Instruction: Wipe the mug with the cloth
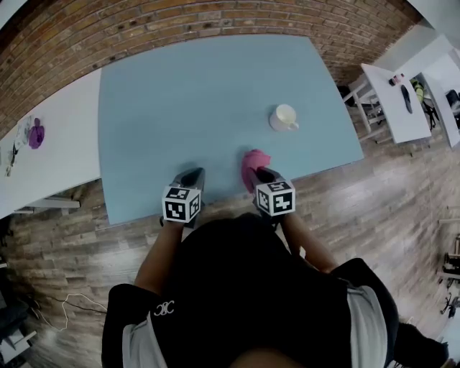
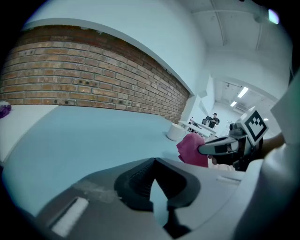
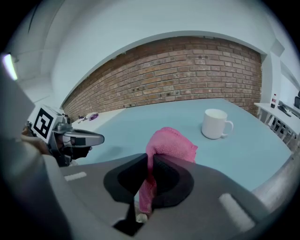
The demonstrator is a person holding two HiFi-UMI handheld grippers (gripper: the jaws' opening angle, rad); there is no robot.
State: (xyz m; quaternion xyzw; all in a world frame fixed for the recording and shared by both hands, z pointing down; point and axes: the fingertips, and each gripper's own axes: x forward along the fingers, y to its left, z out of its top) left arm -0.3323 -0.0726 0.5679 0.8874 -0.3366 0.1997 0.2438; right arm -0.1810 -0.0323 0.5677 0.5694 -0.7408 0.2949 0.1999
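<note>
A white mug [image 1: 284,117] stands upright on the light blue table [image 1: 201,93], handle to the right; it also shows in the right gripper view [image 3: 215,123] and small in the left gripper view [image 2: 176,132]. My right gripper [image 1: 253,172] is shut on a pink cloth [image 1: 254,160], which bunches above the jaws [image 3: 171,145] near the table's front edge. The mug lies ahead and to the right of it, apart. My left gripper [image 1: 192,175] hovers at the front edge, shut with nothing between its jaws [image 2: 152,180]. The left gripper view shows the cloth [image 2: 192,149] off to the right.
A white table [image 1: 43,154] adjoins on the left with a purple object [image 1: 36,134]. White tables [image 1: 392,100] with small items stand at the right. A brick wall [image 1: 215,21] runs behind. The floor is wooden planks [image 1: 374,208].
</note>
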